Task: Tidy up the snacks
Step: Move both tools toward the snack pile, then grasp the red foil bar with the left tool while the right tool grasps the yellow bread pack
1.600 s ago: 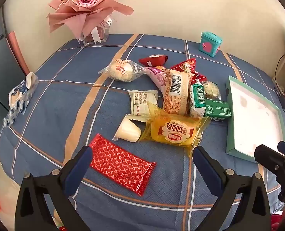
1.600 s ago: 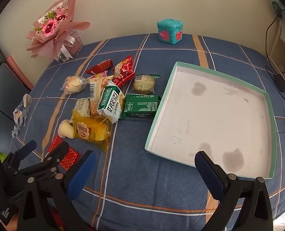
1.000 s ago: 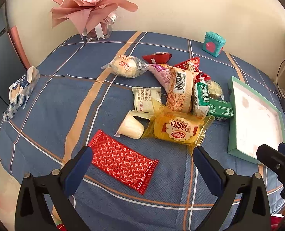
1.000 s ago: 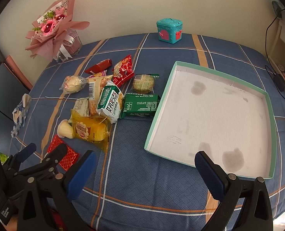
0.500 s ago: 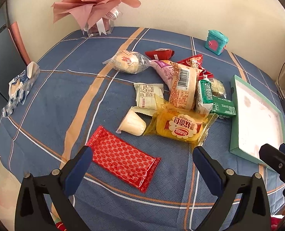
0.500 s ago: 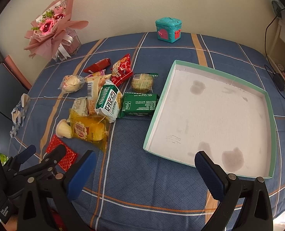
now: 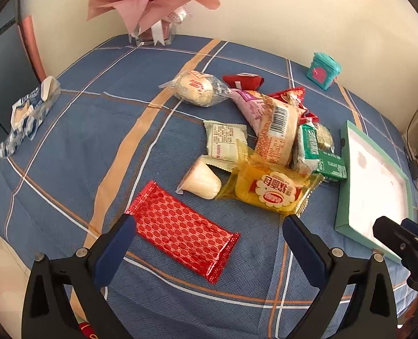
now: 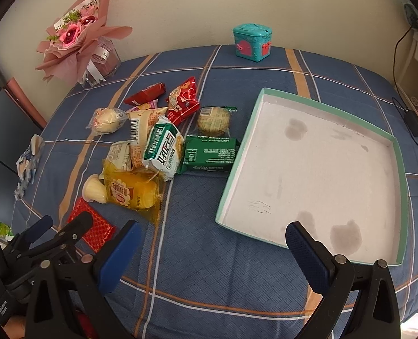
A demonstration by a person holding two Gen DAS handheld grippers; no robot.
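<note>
Snacks: heap on counter (image 7: 76, 152), left of tray (image 8: 400, 166); yellow pack (image 7: 271, 192) and red wafer (image 7: 180, 230) nearest | left claw (image 7: 206, 247): released, hovering over red wafer, holding nothing | right claw (image 8: 211, 254): released, above tray's near edge | bouquet (image 8: 76, 36), teal box (image 8: 252, 41) by wall.

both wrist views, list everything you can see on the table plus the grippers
tray: 1, mint rim, white inside, right side, nothing in it
flat red packet: 1, nearest, between left fingers
yellow cake pack: 1, front of pile
white jelly cup: 1, left of yellow pack
green box: 1, against tray wall
other wrapped snacks: several, mixed colours, piled mid-table
bouquet: 1, pink, far left
teal box: 1, far edge
tablecloth: blue plaid
left gripper: open
right gripper: open
</note>
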